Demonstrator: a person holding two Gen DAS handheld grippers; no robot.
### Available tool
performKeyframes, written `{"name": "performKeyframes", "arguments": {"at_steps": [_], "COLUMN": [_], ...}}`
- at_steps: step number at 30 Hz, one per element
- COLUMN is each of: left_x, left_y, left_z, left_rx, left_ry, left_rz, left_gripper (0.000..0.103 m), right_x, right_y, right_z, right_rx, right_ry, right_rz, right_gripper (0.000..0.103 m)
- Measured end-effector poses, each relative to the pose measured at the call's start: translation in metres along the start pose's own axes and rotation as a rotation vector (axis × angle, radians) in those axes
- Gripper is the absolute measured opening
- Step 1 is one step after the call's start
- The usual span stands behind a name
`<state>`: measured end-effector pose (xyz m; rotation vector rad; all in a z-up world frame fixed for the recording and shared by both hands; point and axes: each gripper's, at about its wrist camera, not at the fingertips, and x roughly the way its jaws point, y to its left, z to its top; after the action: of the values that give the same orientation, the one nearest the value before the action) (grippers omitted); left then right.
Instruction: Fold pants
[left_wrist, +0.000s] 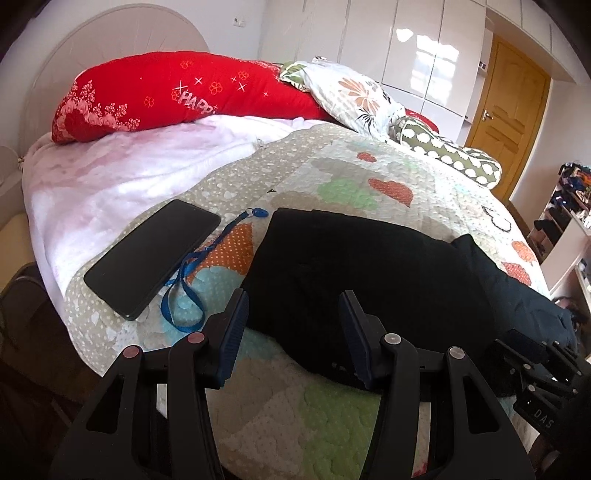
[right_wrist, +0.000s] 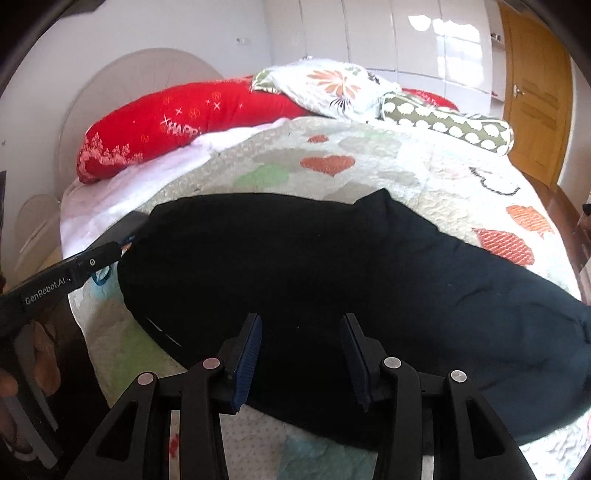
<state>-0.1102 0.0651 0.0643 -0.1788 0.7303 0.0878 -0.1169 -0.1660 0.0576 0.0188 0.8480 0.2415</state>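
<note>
- Black plastic fingers with blue ribbed pads fill the near edge of both wrist views: the left gripper (left_wrist: 291, 310) stands spread with nothing between its pads, poised over the near left edge of the pants (left_wrist: 354, 273).
- Spread likewise, the right gripper (right_wrist: 301, 334) holds nothing — its pads stand apart above dark cloth and do not pinch it.
- Just beyond the fingers lie the pants, a black garment on the patterned quilt (left_wrist: 332, 177), already doubled into a compact slab with one thicker, rumpled end trailing to the right.
- Judging by the sag and soft creases, the cloth is limp and light; it will drape, not hold a shape, and stacked layers may slide over one another if only the top one is pinched.
- A sound hold would seem to be at an edge or corner, taking all layers at once — one gripper at the near left corner, the other at the loose right end.
- Beside the pants on the left rest a dark phone (left_wrist: 151, 258) and a blue lanyard (left_wrist: 188, 288), near enough to snag.
- Farther back sit a red pillow (left_wrist: 177, 92), a floral pillow (left_wrist: 351, 96) and a green dotted bolster (left_wrist: 447, 155).
- Farthest are white wardrobe doors (left_wrist: 406, 48) and a wooden door (left_wrist: 506, 110).
</note>
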Motion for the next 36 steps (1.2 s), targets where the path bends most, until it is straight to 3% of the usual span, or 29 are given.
{"name": "performKeyframes", "arguments": {"at_steps": [7, 19, 29, 36], "left_x": [-0.006, -0.004, 0.009, 0.007], "left_y": [-0.002, 0.007, 0.023, 0.018], "left_z": [-0.007, -0.010, -0.013, -0.005], "left_rx": [-0.005, -0.050, -0.119, -0.121], "left_ry": [0.002, 0.035, 0.096, 0.089], "left_rz": [-0.015, -0.033, -0.041, -0.063], "left_gripper": [0.051, 0.051, 0.051, 0.051], "right_x": [0.012, -0.009, 0.005, -0.011], "right_y": [-0.006, -0.007, -0.009, -0.038], "right_z": [-0.013, -0.006, -0.010, -0.011], "right_rx": [0.020, 0.042, 0.042, 0.092], "right_ry": [0.056, 0.001, 0.036, 0.013], "right_rz": [-0.039, -0.022, -0.017, -0.051], "right_gripper": [0.044, 0.044, 0.044, 0.044]}}
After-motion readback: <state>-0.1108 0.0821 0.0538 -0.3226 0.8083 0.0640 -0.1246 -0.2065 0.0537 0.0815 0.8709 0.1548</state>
